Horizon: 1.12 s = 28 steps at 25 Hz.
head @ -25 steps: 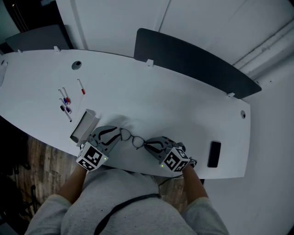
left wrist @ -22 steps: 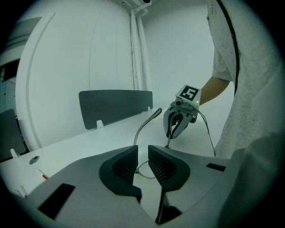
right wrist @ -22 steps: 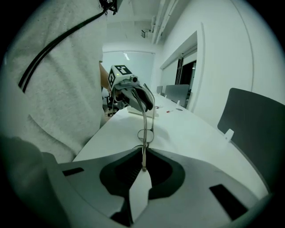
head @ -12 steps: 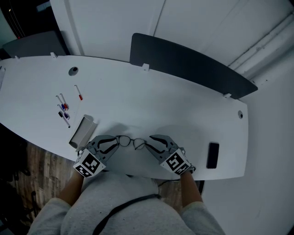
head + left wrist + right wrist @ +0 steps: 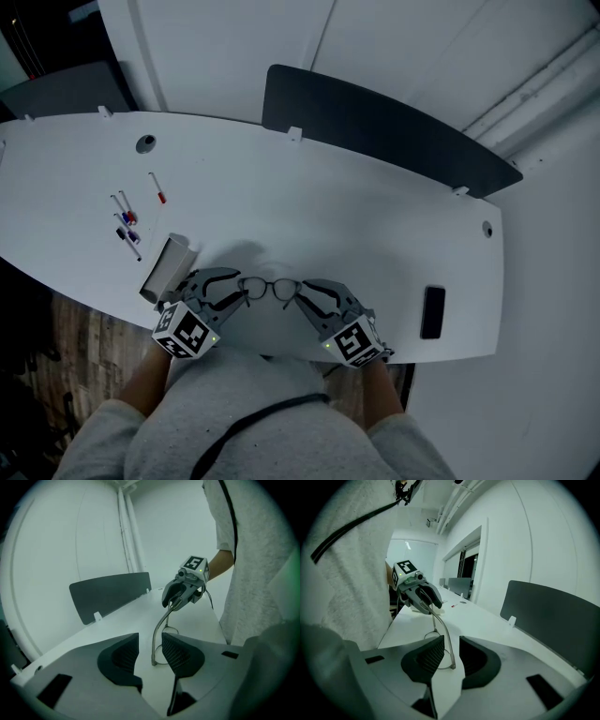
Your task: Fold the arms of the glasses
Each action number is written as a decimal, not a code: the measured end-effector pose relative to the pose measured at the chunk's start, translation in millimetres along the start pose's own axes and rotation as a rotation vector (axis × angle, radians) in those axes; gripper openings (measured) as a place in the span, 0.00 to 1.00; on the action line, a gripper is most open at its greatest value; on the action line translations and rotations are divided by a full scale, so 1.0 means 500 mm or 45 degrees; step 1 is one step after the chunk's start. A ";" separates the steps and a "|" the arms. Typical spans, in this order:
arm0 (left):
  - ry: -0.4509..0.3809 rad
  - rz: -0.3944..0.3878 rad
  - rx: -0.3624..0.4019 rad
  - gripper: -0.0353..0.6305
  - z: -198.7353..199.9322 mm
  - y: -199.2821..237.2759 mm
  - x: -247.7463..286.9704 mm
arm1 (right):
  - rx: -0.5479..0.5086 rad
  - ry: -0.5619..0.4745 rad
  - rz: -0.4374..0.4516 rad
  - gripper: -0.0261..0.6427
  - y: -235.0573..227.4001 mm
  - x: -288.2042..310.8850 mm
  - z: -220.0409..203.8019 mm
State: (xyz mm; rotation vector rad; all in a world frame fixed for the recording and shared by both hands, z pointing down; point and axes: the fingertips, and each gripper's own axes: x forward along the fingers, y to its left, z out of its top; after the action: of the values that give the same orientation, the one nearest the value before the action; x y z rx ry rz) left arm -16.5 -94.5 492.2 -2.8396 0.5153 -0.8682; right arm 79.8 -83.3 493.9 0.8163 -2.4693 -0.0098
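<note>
Thin wire-framed round glasses [image 5: 270,288] sit near the front edge of the white table [image 5: 328,216], spanning the space between my two grippers. In the left gripper view, one end of the glasses [image 5: 158,641] lies between the jaws of my left gripper [image 5: 150,641], close to the right pad. These jaws are opening and a gap shows. The right gripper [image 5: 180,592] is at the far end. In the right gripper view, the other end of the glasses [image 5: 446,645] runs between the closing jaws of my right gripper [image 5: 451,641], with slim gaps on both sides. The left gripper [image 5: 419,597] is seen beyond it.
Left of my left gripper [image 5: 236,289] lies a grey open case [image 5: 165,266]. Several pens [image 5: 129,223] and a red-tipped marker [image 5: 158,187] lie further left. A dark phone [image 5: 432,312] rests right of my right gripper [image 5: 305,292]. A dark panel [image 5: 384,131] stands along the far edge.
Both grippers have rolled slightly and the glasses have turned from slanted to level between them. The left jaws stand wider than half a second ago.
</note>
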 end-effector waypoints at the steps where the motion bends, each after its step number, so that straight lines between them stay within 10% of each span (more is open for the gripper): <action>1: -0.007 0.005 0.018 0.30 0.006 0.000 0.000 | -0.016 -0.001 -0.008 0.19 0.000 0.000 0.004; 6: -0.038 0.066 0.043 0.11 0.009 0.006 -0.010 | -0.054 0.008 -0.046 0.09 -0.001 0.008 0.011; 28: -0.088 0.097 -0.170 0.10 -0.015 0.015 -0.023 | -0.580 0.254 0.026 0.08 0.048 0.115 0.020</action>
State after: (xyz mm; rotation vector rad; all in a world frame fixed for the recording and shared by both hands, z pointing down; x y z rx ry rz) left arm -31.8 -97.7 490.6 -2.9344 0.6916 -0.7457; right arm 23.0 -97.3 517.6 0.5621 -2.1648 -0.4445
